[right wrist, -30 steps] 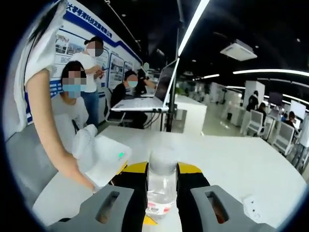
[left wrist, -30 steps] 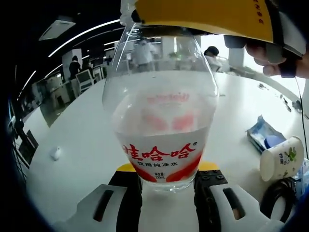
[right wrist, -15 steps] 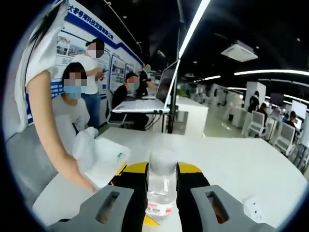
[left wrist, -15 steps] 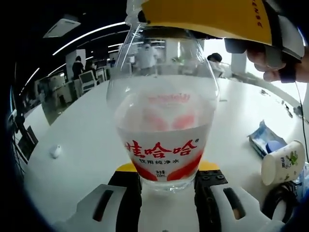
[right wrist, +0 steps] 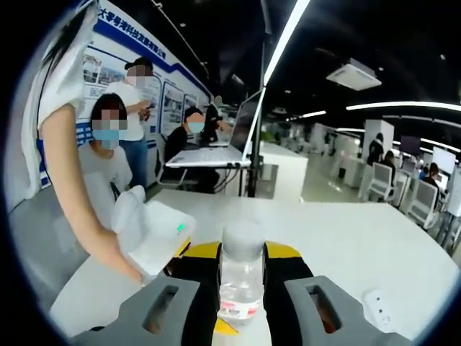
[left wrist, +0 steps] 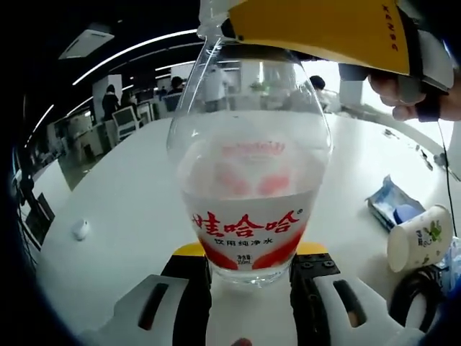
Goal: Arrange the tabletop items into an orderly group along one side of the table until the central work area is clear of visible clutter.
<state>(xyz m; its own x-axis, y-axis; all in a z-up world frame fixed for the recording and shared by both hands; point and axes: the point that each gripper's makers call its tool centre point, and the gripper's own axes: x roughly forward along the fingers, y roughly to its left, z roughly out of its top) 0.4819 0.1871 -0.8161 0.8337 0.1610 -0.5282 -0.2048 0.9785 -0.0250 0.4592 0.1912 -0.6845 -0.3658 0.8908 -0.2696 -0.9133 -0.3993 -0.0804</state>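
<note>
Clear plastic water bottle (left wrist: 248, 194) with a red-and-white label, gripped at both ends above the white tabletop (left wrist: 122, 216).
Left gripper (left wrist: 250, 288) clamps its base, right gripper (right wrist: 241, 288) its neck; a white paper cup (left wrist: 420, 238) lies tipped near the tabletop's edge.

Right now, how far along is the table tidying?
Nothing looks grouped yet. In hand: both grippers, left gripper and right gripper, are shut on the water bottle. Left: the paper cup, blue packet, black cable and small white item.
</note>
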